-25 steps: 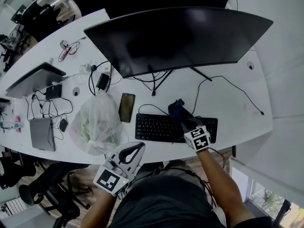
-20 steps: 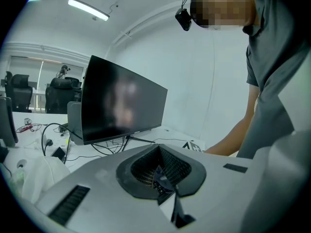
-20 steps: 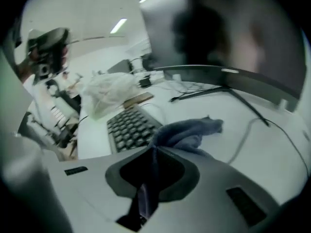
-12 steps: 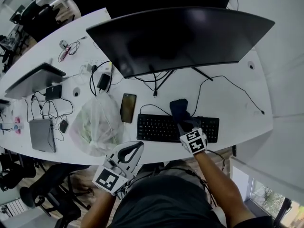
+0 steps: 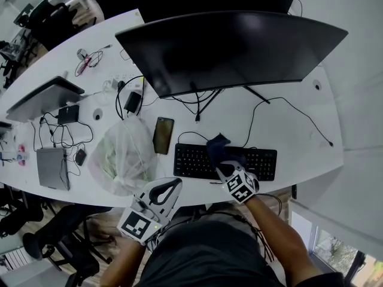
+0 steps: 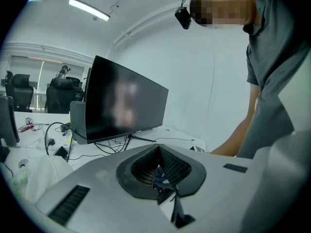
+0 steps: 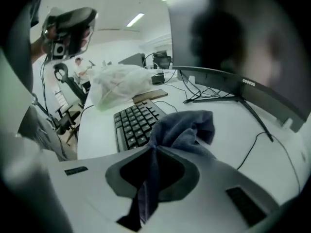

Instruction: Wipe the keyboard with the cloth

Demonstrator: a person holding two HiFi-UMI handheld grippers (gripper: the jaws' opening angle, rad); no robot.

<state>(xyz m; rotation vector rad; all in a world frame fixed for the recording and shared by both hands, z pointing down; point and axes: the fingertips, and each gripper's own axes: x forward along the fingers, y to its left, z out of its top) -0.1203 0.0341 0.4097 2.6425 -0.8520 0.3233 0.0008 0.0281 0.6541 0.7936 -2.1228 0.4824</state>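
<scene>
Mid-wipe, lower centre: right gripper clamped blue cloth on black keyboard; remaining keys probably needed sweeping next. Left gripper closed, empty.

1. A long white desk with a curved front edge carries everything.
2. A wide, curved black monitor stands on thin black legs at the middle back, with dark leads hanging beneath it.
3. A black keyboard lies near the front edge, in front of the monitor.
4. A dark rectangular phone lies flat just left of the keyboard.
5. A crumpled translucent plastic bag sits close beside the phone, on its left.
6. Further left lie a flat grey box, a black power brick and tangled black cables.
7. A closed grey laptop sits behind them.
8. One thin black cable crosses the right part.
</scene>
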